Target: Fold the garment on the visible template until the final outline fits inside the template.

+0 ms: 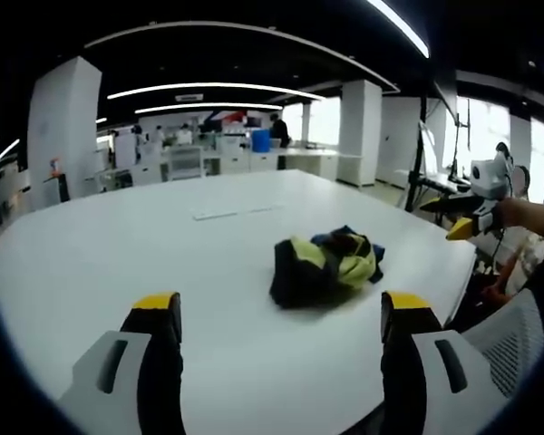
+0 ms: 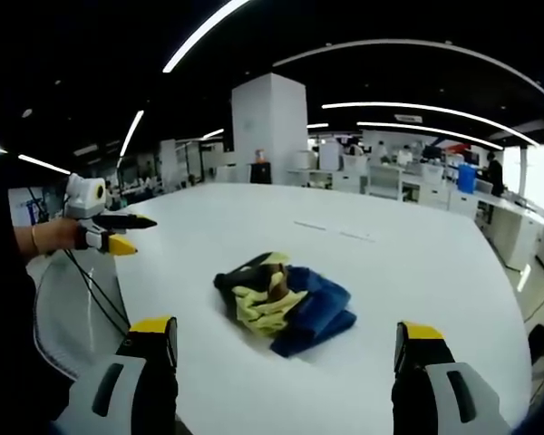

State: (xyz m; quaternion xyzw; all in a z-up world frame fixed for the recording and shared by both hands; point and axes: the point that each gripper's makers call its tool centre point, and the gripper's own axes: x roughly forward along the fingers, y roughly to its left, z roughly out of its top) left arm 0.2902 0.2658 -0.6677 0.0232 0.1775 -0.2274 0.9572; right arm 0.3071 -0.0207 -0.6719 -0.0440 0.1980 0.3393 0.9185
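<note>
In the left gripper view, your left tongs (image 1: 281, 313) stand nearest, jaws wide apart with nothing between them, raised over the white bench (image 1: 118, 263). Just beyond them the garment (image 1: 326, 265) lies crumpled in a heap on the bench, black, yellow and blue, toward the bench's right edge in that view. Past it, at the far right, your other hand holds the right tongs (image 1: 458, 220) off the bench's edge.

In the right gripper view, your right tongs (image 2: 286, 335) likewise gape empty above the bench (image 2: 417, 272). The garment (image 2: 286, 301) sits bunched ahead of them. At the left, the left tongs (image 2: 125, 233) hover beside the bench's rim; you cannot tell their gap from here.
</note>
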